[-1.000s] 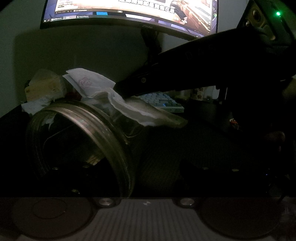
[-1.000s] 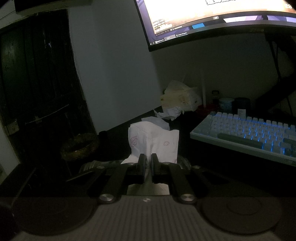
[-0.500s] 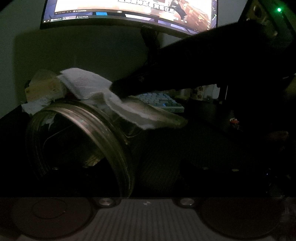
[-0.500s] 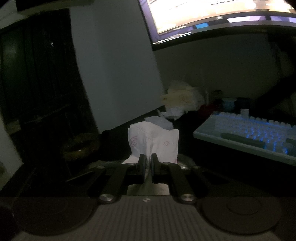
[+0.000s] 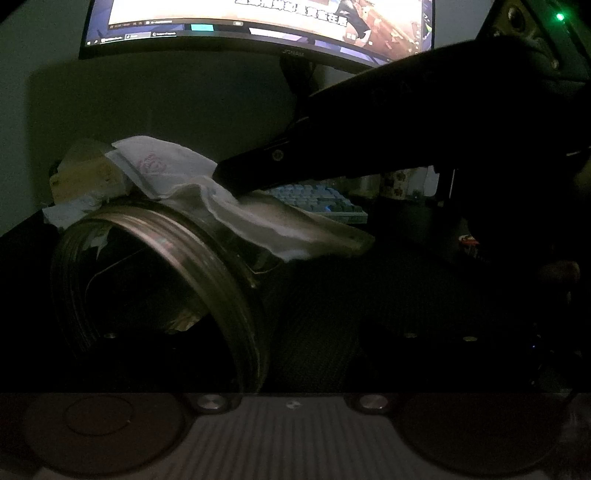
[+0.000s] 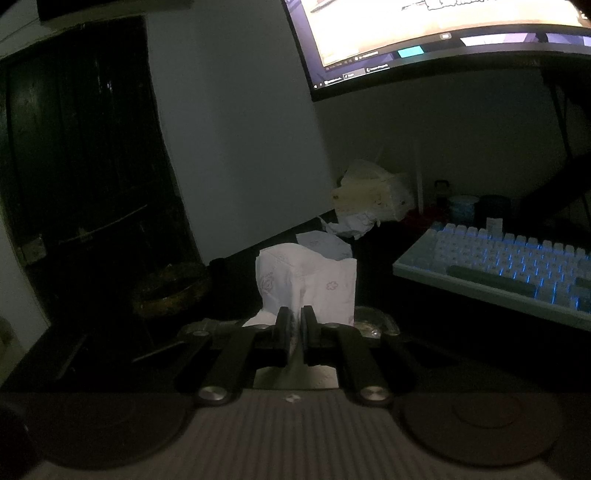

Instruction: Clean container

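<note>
A clear glass jar with a threaded rim lies tilted in my left gripper, whose dark fingers are hard to make out around it. My right gripper is shut on a white printed tissue. In the left wrist view the right gripper comes in from the right and presses the tissue onto the jar's upper side, just behind the rim. The room is very dark.
A lit monitor hangs over the desk. A backlit keyboard lies to the right. A tissue pack and crumpled paper sit against the wall, with small cups beside them. A dark bowl stands left.
The right gripper has slid the tissue back and forth a little along the jar's top. The jar has stayed in place in the left gripper.
</note>
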